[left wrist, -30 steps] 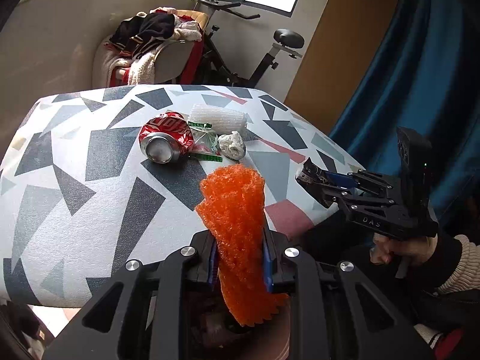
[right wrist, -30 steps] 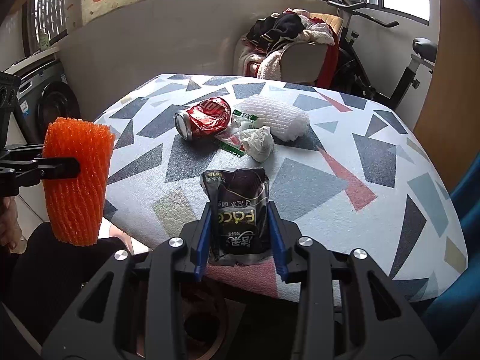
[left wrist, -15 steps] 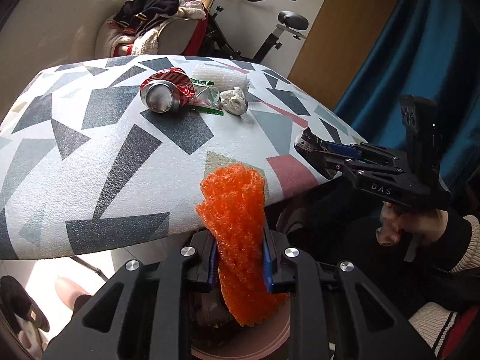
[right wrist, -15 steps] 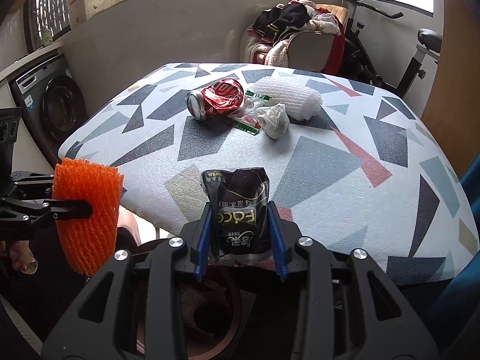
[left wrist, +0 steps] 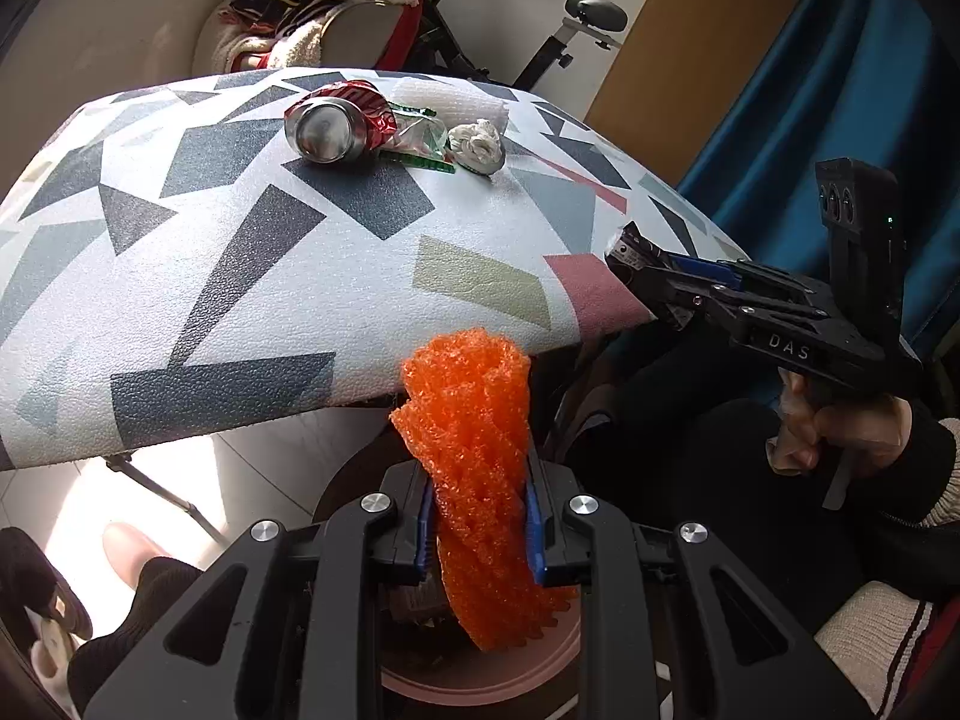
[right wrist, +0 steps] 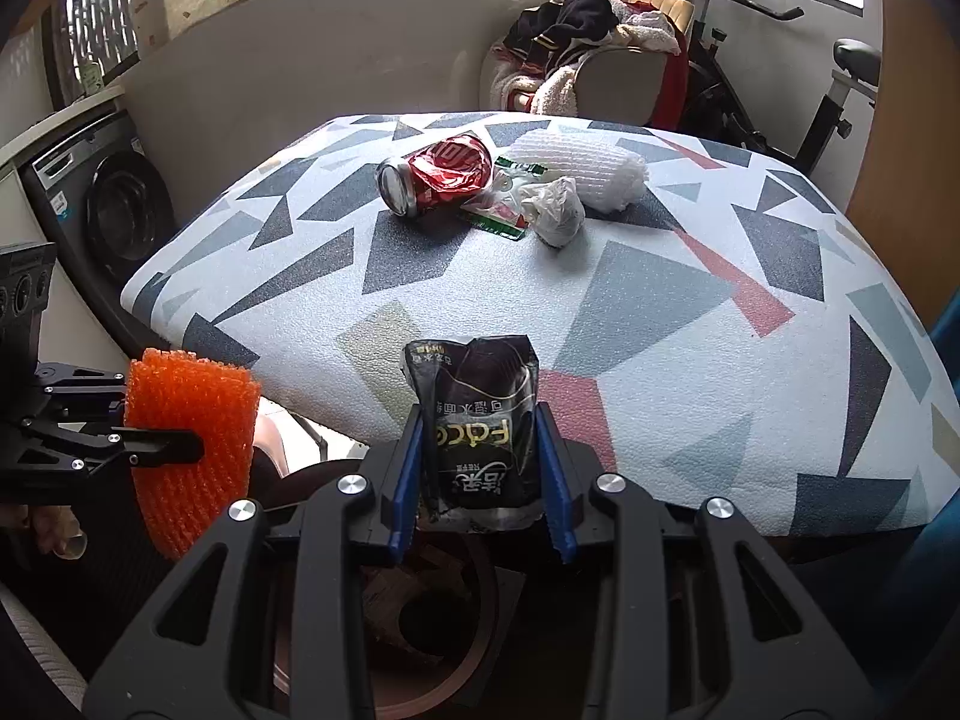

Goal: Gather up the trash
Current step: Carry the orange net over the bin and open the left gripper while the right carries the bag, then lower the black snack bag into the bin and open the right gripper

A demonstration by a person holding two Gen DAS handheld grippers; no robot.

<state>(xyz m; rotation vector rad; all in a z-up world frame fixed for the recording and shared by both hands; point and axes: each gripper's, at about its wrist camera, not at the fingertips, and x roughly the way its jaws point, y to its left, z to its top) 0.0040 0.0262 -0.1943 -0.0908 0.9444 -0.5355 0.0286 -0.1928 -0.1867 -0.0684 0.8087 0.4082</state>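
Each camera sits on its own claw and looks forward and downward along the two fingers, which fill the lower part of its picture. The left wrist view looks from the bench's near edge, low and close, across the patterned bench [left wrist: 252, 276] toward the exercise bike [left wrist: 576, 18], with the right claw [left wrist: 636, 264] at its right side. The right wrist view looks from the same near edge, slightly further right, with the left claw [right wrist: 180, 450] at its left side. Both views share the bench top, the crushed can [left wrist: 336, 120] [right wrist: 438, 174], the clothes-covered chair [right wrist: 600, 66] and the bike.
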